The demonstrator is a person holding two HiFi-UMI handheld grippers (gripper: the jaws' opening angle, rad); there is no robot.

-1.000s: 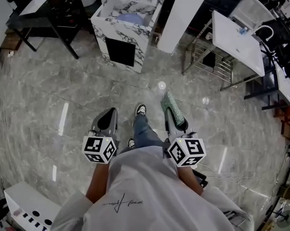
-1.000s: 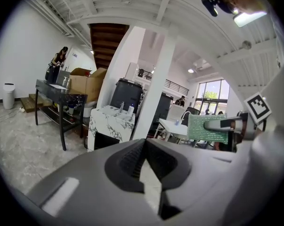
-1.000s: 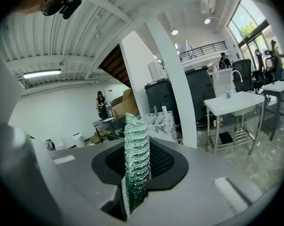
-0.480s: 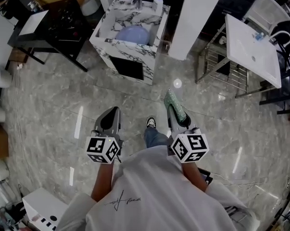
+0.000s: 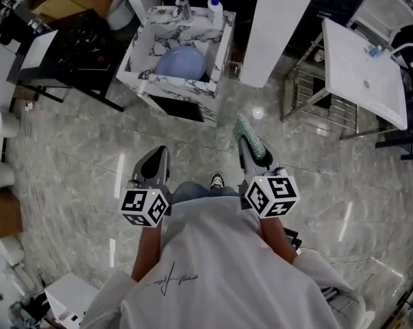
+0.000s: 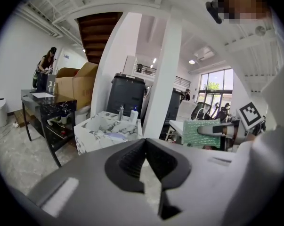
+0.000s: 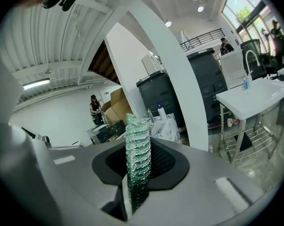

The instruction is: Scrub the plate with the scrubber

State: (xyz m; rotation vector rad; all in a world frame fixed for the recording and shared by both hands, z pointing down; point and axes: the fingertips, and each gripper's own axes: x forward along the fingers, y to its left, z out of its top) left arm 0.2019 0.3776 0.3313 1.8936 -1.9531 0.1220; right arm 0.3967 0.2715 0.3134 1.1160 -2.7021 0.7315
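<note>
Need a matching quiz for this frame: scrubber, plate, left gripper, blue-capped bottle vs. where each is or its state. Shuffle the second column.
Things
1. scrubber
2. plate
3. left gripper
4. blue-capped bottle

Place or state
A. lying in the marble sink
B. nothing between its jaws
C. clamped in the right gripper
D. standing on the sink's back rim, near the faucet

Pairs: 1-C, 2-A, 3-B, 4-D
</note>
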